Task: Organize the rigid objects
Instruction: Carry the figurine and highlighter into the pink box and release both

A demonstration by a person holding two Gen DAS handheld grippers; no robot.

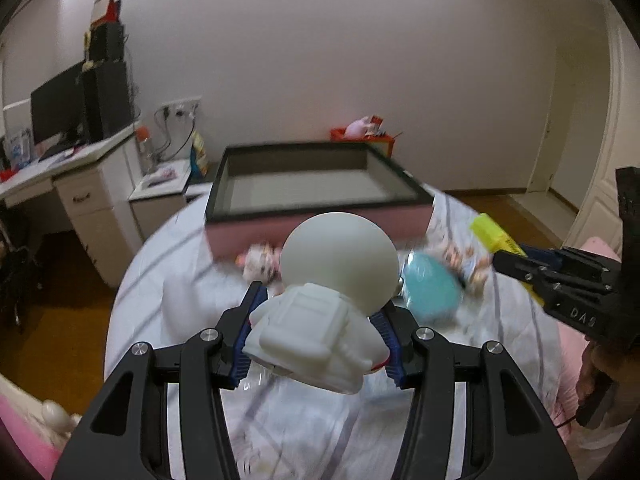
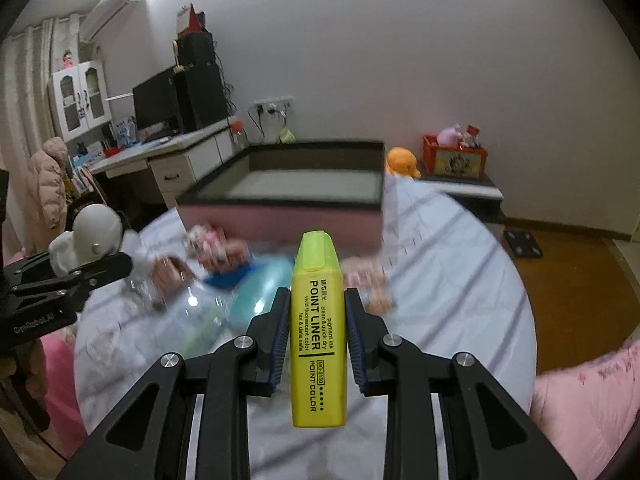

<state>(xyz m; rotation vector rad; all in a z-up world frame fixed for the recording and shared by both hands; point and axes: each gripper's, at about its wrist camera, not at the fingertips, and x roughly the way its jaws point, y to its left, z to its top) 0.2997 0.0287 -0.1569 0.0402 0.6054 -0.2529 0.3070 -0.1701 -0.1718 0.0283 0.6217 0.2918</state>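
Up above the striped white sheet [image 2: 448,280], both grippers are carrying something. The left gripper [image 1: 320,320] is holding a white astronaut figure [image 1: 332,296] with its jaws about half open, the blue pads [image 1: 390,344] pressing on the figure's body from both sides while the round helmet is sticking out ahead of them. The right gripper [image 2: 318,320] is clamping a yellow highlighter [image 2: 318,336] with its jaws nearly closed on the narrow barrel, cap pointing away from the camera. Both held things are hanging on the near side of the pink box [image 2: 280,216], whose dark-rimmed tray is lying open and apparently empty. Between the box and the grippers, a teal rounded object [image 1: 432,288] and several small blurred toys [image 2: 216,248] are lying on the sheet, just beside the box's pink front wall.
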